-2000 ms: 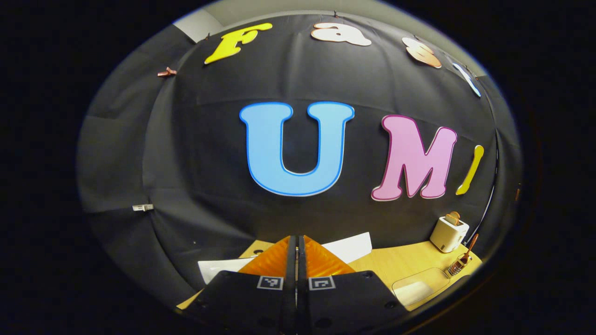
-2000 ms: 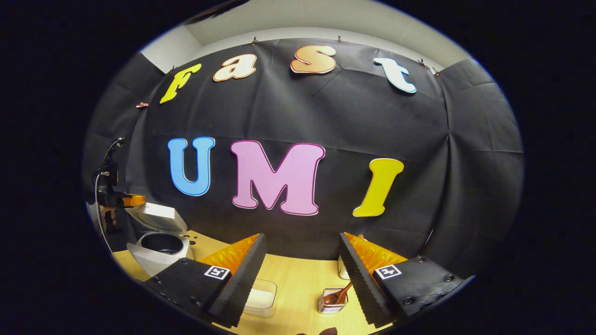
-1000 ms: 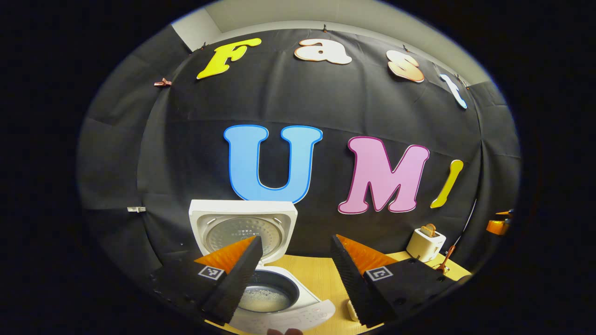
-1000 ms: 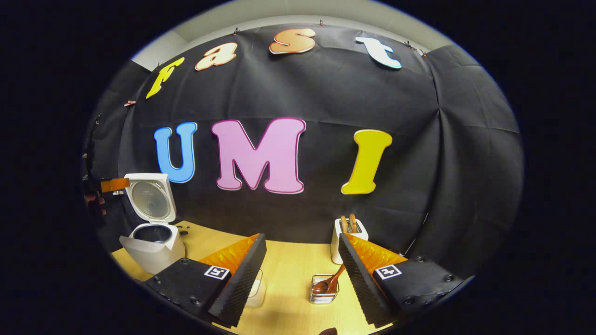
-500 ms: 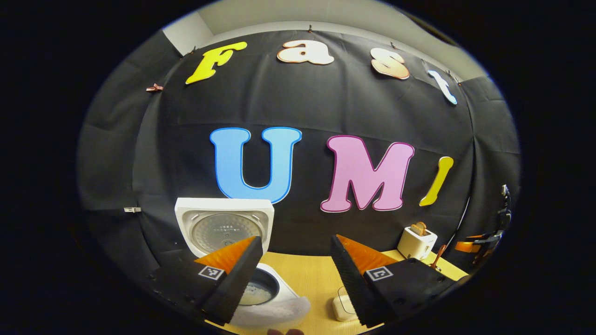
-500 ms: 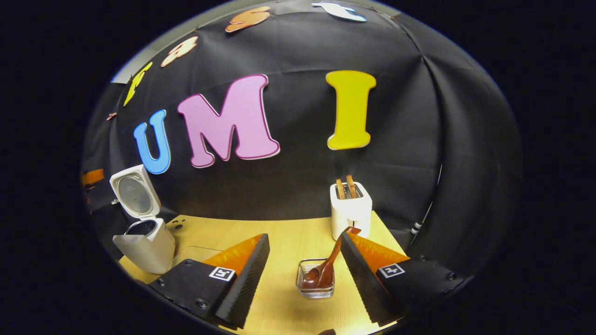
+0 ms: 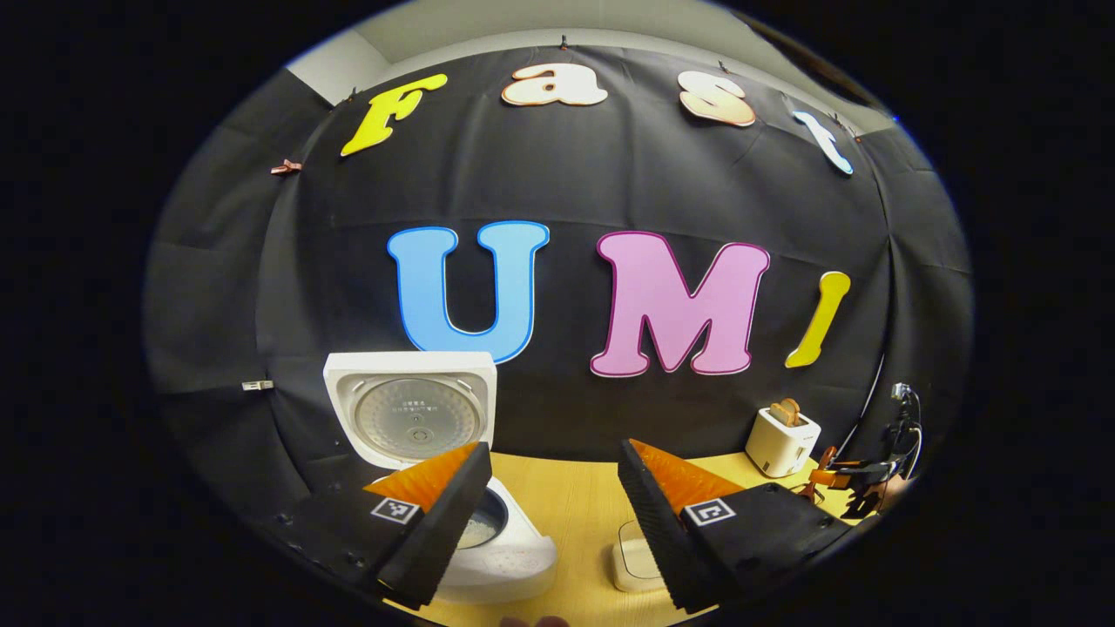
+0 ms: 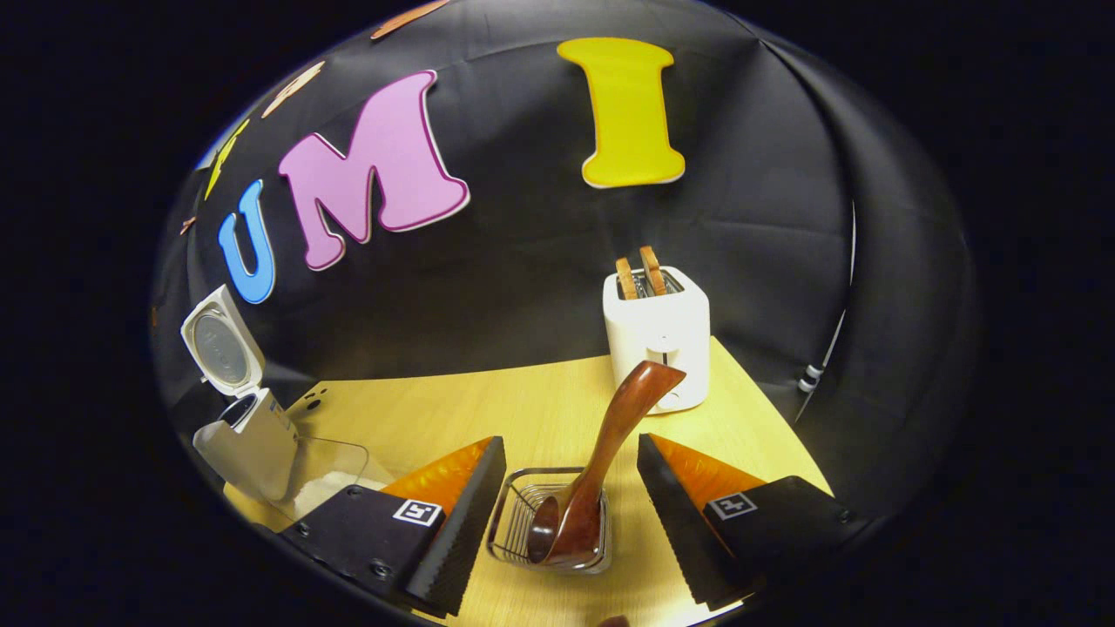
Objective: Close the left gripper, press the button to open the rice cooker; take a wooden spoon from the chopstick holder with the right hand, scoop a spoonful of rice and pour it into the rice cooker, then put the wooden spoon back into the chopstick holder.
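Note:
The white rice cooker [image 7: 510, 557] stands with its lid [image 7: 409, 416] up and some white in its pot. My left gripper [image 7: 553, 446] hangs open above and in front of it, holding nothing. A dark wooden spoon [image 8: 610, 440] leans bowl-down in the wire chopstick holder [image 8: 514, 514]. My right gripper [image 8: 571, 438] is open just above the holder, with the spoon's handle rising between its fingers, untouched. A clear box of rice [image 8: 335, 479] lies beside the rice cooker [image 8: 248, 444]. The right gripper [image 7: 849, 477] also appears far right in the left gripper view.
A white toaster [image 8: 655, 335] with two slices in it stands behind the holder, near the table's back right corner. The wooden table [image 8: 488, 409] ends close to the right of the toaster. The clear box of rice [image 7: 634, 562] sits right of the cooker.
My left gripper went from shut to open and drew back from the cooker, whose lid now stands up. My right gripper dropped toward the holder, bringing the spoon between its fingers.

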Demonstrator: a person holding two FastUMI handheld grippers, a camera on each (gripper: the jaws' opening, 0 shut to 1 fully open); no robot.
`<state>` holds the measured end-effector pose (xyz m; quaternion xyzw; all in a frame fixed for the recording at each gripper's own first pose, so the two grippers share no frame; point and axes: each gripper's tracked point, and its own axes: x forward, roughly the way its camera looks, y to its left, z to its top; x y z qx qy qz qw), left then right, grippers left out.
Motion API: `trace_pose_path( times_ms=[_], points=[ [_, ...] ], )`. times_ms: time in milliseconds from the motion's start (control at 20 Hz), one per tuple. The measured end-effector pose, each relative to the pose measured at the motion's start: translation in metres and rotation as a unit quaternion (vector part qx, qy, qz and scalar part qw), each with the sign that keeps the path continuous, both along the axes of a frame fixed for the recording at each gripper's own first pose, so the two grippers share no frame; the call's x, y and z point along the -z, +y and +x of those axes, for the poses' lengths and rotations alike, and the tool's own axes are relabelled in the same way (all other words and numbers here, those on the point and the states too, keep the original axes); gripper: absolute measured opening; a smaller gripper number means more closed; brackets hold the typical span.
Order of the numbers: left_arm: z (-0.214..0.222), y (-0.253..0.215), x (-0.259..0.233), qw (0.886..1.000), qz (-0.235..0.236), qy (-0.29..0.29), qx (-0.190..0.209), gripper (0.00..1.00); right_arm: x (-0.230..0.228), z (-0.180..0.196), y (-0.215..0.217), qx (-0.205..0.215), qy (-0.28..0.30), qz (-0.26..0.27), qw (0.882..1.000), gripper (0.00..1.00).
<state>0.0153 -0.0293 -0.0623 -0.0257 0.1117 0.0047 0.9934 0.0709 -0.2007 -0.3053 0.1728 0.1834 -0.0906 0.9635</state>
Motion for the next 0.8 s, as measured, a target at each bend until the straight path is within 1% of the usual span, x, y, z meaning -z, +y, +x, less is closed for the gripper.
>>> trace_pose_path(
  times_ms=[150, 200, 450, 500, 550, 600, 650, 700, 750, 800],
  points=[
    [-0.002, -0.003, 0.006, 1.000, 0.009, 0.011, -0.006, 0.94, 0.020, 0.018, -0.001, 0.005, 0.006, 0.027, 1.000, 0.94],
    [-0.004, -0.003, 0.008, 1.000, 0.013, 0.014, -0.007, 0.95, 0.026, 0.023, -0.002, 0.008, 0.007, 0.033, 0.999, 0.92],
    [-0.003, -0.007, 0.018, 0.999, 0.019, 0.026, -0.013, 0.95, 0.038, 0.042, -0.005, 0.011, 0.011, 0.049, 0.999, 0.89],
    [-0.003, -0.006, 0.019, 0.999, 0.020, 0.029, -0.013, 0.95, 0.041, 0.047, -0.006, 0.012, 0.011, 0.051, 0.999, 0.82],
    [-0.002, -0.007, 0.021, 0.999, 0.021, 0.030, -0.013, 0.95, 0.043, 0.051, -0.005, 0.012, 0.012, 0.054, 0.998, 0.78],
    [-0.001, -0.007, 0.021, 0.999, 0.023, 0.030, -0.013, 0.95, 0.045, 0.054, -0.005, 0.013, 0.013, 0.058, 0.998, 0.77],
    [0.000, -0.006, 0.022, 0.999, 0.024, 0.031, -0.013, 0.95, 0.047, 0.055, -0.007, 0.018, 0.019, 0.058, 0.998, 0.61],
    [0.002, -0.006, 0.024, 0.999, 0.025, 0.033, -0.014, 0.95, 0.049, 0.056, -0.008, 0.022, 0.022, 0.060, 0.998, 0.75],
    [0.004, -0.006, 0.025, 0.999, 0.025, 0.035, -0.014, 0.95, 0.053, 0.057, -0.008, 0.024, 0.027, 0.063, 0.997, 0.52],
    [0.005, -0.007, 0.026, 0.999, 0.024, 0.037, -0.013, 0.95, 0.053, 0.058, -0.006, 0.023, 0.026, 0.073, 0.997, 0.38]
  ],
)
